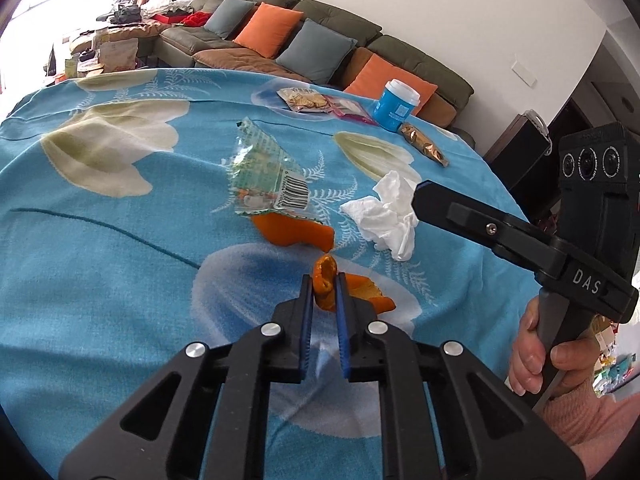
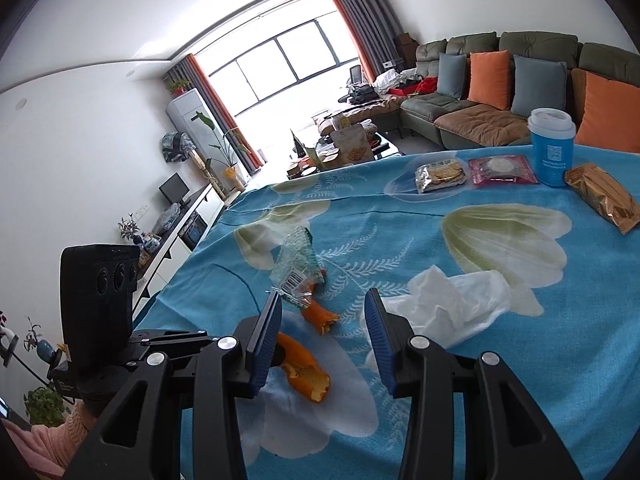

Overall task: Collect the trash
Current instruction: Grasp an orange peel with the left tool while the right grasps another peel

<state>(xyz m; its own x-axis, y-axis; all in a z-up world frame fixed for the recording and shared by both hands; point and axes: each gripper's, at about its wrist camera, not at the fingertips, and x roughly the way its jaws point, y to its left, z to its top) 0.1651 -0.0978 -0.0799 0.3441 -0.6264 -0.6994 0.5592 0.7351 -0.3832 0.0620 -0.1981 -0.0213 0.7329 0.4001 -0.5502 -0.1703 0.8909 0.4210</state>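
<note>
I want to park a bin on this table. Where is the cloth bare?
Bare: the broad stretch of cloth left of the torn wrapper. Crowded: the middle with peels and tissue, and the far edge by the blue cup.

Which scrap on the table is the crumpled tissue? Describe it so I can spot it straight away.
Start at the blue floral tablecloth. The crumpled tissue lies on its near part, just beyond the right gripper, right of the orange peel pieces. It is the only plain white, soft scrap; the clear wrapper beside it carries a barcode.
</note>
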